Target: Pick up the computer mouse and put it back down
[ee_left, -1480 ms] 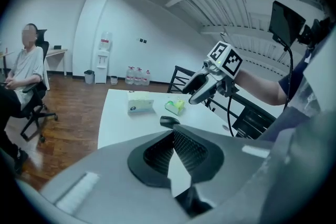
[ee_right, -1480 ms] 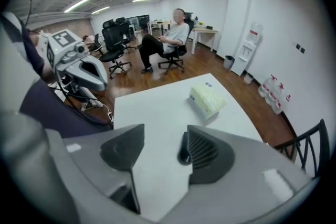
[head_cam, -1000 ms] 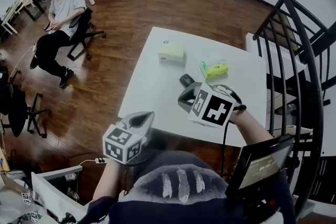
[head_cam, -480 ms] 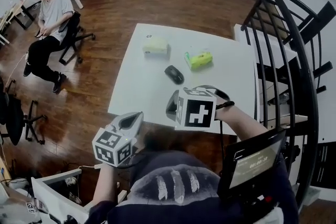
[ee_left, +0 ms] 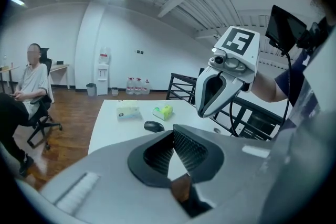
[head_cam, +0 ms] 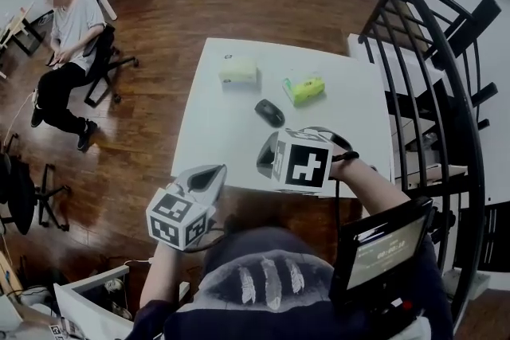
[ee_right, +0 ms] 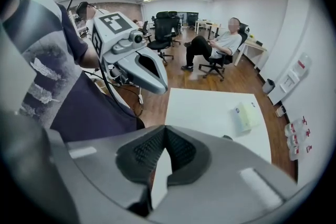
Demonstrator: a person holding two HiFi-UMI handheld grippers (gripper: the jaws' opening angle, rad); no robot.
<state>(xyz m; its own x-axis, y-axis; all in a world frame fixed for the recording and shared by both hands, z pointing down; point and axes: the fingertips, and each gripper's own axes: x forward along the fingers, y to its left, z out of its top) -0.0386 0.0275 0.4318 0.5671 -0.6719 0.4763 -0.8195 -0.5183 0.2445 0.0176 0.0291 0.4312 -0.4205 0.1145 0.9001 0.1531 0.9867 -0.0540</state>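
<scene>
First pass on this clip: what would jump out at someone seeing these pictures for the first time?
The two marker-cube grippers dominate: the right gripper hangs over the near edge of the white table, and the left gripper is by its near-left corner, both shut and empty. The black computer mouse lies alone mid-table, just beyond the right gripper. A seated person is at the far left on the wooden floor.
</scene>
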